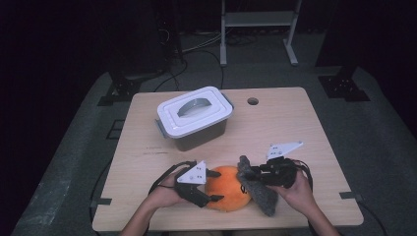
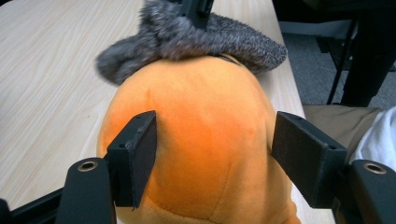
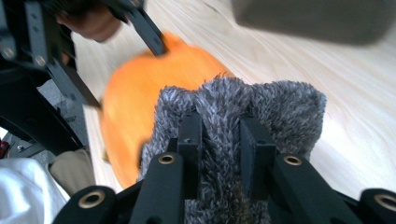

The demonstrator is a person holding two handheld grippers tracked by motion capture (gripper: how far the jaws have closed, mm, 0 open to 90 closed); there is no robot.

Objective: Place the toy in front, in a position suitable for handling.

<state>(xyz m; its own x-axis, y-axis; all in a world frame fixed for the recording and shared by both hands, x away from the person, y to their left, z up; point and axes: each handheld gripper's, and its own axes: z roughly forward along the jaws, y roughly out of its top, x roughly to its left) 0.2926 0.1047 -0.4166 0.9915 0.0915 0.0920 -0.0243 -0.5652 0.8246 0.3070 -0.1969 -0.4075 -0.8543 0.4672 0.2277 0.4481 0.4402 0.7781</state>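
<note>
Orange plush ball [image 1: 226,194] sits between the spread jaws of the left hand-held gripper [image 1: 213,186], which straddle it unclamped, while the right hand-held gripper [image 1: 244,179] pinches a grey furry cloth [image 1: 259,191] draped against the ball's far side. Beyond both, a lidded white bin [image 1: 195,117] stands on the pale wooden tabletop [image 1: 295,128] in a dark room.

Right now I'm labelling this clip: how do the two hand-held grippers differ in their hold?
The left hand-held gripper is open, its jaws either side of the orange plush. The right hand-held gripper is shut on the grey furry piece, pinching a fold. Both work at the table's near edge.
</note>
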